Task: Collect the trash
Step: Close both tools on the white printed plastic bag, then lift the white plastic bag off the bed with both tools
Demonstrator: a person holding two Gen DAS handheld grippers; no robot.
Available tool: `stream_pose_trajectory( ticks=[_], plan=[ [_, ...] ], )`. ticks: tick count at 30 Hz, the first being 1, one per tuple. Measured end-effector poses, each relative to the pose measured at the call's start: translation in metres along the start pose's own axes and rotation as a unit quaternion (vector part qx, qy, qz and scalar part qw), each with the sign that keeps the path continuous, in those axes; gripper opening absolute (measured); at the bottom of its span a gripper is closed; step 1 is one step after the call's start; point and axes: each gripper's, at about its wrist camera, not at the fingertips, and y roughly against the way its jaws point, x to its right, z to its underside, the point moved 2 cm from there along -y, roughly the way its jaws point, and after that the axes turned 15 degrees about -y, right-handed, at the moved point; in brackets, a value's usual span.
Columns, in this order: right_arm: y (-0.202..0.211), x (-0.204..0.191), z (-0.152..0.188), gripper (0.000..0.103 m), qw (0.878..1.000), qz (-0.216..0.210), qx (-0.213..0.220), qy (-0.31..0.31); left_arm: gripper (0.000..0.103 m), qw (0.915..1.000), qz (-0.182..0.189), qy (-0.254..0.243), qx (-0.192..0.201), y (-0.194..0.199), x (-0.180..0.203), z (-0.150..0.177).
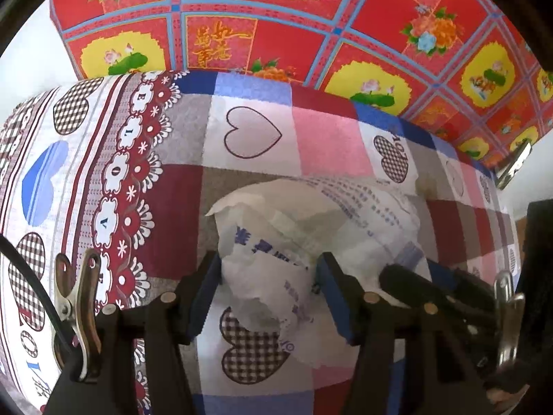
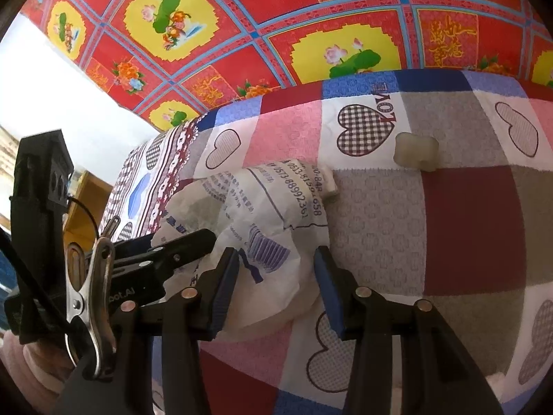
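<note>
Both claws stood open astride the crumpled white bag on the bedspread — left gripper and right gripper gripping nothing.

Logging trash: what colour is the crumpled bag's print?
Blue on white crumpled bag; right wrist view shows best.

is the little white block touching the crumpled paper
Apart: the right wrist view shows bare quilt between the white block and the crumpled paper.

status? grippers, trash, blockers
Left gripper jaws open, straddling the crumpled white bag on the patchwork quilt. Right gripper jaws open around the same bag's other end. Small pale lump lies apart; nothing blocking.
</note>
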Motion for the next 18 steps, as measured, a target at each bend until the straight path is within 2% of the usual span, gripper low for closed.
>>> stream_pose_trajectory(
  ticks=[2,4,8,9,13,16,18],
  plan=[
    [-0.002,0.001,0.000,0.037,1.000,-0.010,-0.005,-0.003,0.061,1.0000,0.000,0.002,-0.001,-0.002,0.002,-0.001],
    [-0.004,0.002,0.000,0.034,1.000,-0.017,-0.005,-0.006,0.048,0.9999,0.015,0.007,0.002,-0.002,0.003,-0.002],
    [-0.004,0.001,0.002,0.024,1.000,-0.030,-0.007,-0.003,0.046,0.9997,0.012,0.010,0.017,-0.002,0.006,0.001],
    [-0.003,-0.002,0.003,0.021,1.000,-0.027,-0.005,0.004,0.042,0.9997,0.011,0.009,0.019,-0.001,0.007,0.002],
    [0.003,-0.011,0.009,0.017,1.000,-0.025,-0.003,0.019,0.025,0.9992,0.023,0.009,0.031,0.006,0.007,0.004],
    [0.010,-0.023,0.017,0.016,0.999,-0.027,-0.001,0.035,0.018,0.9985,0.037,0.014,0.038,0.017,0.005,0.009],
    [0.014,-0.034,0.024,0.016,0.999,-0.029,0.000,0.046,0.017,0.9983,0.039,0.012,0.042,0.026,0.003,0.013]
  ],
)
